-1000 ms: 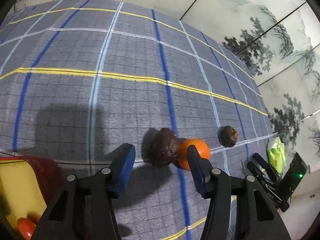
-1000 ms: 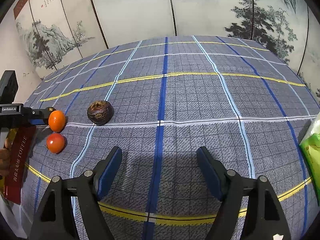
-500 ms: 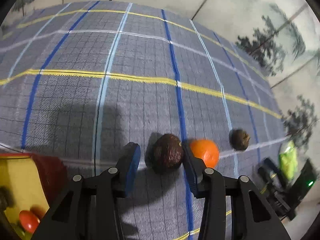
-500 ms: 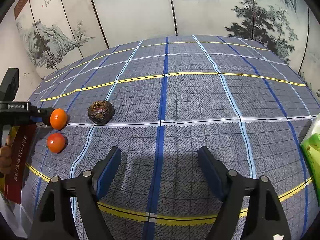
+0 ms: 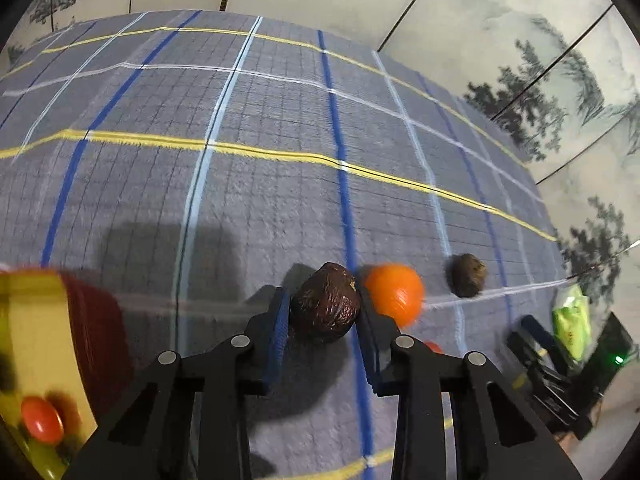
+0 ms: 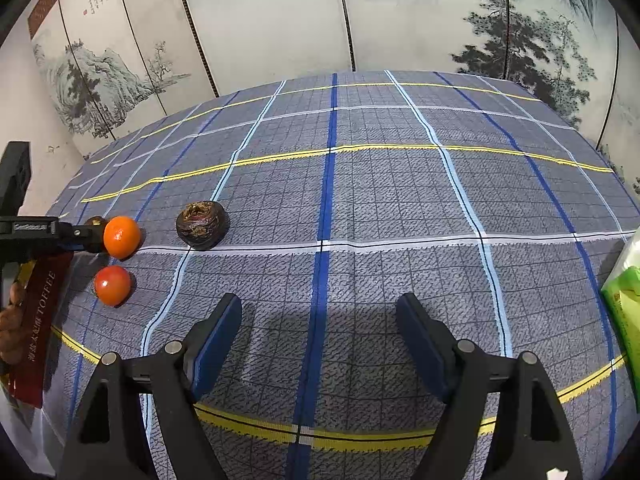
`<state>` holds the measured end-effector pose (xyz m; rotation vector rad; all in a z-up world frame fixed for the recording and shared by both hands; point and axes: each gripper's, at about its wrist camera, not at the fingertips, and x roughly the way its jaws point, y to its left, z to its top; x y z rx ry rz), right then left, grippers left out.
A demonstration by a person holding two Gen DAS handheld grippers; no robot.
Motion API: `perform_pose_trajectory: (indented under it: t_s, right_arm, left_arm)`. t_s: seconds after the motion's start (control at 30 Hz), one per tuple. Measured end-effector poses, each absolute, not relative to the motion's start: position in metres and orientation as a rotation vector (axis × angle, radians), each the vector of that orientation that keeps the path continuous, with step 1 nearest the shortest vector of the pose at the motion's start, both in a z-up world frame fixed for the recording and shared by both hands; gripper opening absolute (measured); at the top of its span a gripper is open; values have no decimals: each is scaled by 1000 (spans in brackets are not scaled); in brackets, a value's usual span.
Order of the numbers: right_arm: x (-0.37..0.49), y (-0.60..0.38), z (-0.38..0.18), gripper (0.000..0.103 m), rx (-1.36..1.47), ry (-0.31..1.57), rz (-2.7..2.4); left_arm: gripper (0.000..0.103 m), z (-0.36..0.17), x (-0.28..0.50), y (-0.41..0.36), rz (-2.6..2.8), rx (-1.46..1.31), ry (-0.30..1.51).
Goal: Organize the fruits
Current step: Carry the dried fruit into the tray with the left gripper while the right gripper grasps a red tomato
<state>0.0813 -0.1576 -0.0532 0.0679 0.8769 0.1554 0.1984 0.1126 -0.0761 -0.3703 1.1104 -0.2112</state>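
Note:
My left gripper point(image 5: 322, 308) is shut on a dark brown wrinkled fruit point(image 5: 325, 306), both blue pads pressing its sides just above the plaid cloth point(image 5: 256, 216). An orange point(image 5: 394, 294) sits right beside the right finger, and a second dark fruit point(image 5: 468, 275) lies further right. A small red fruit point(image 5: 432, 346) peeks from behind that finger. In the right wrist view the left gripper point(image 6: 86, 236) comes in from the left edge next to the orange point(image 6: 122, 237), with a red tomato point(image 6: 113, 285) and the other dark fruit point(image 6: 202, 224) nearby. My right gripper point(image 6: 320, 332) hangs open over bare cloth.
A red box with a yellow inside point(image 5: 96, 340) stands at the left and holds a red fruit point(image 5: 42, 419). From the right wrist its red side point(image 6: 38, 320) reads TOFFEE, with a person's hand point(image 6: 10, 320) beside it. A green packet point(image 6: 624, 308) lies at the right edge.
The left gripper slid forward so the dark fruit came between its fingers, then its jaws closed on it. The right gripper kept still and open.

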Motion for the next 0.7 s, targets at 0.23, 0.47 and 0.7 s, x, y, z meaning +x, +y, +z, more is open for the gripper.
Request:
perform_pose_trajectory:
  t_s: [0.23,0.47,0.7]
  right_arm:
    - [81,-155,-54,78,52,874,154]
    - [44,-75,-15,67,-41,735,536]
    - [56,-5,-31,58,-228,765,583]
  left_arm:
    - [34,-51,151,113,-259,-427,1060]
    - [34,-32,99,130,-243,-443,1016]
    - [34,-16,55,159,-152,-353,959]
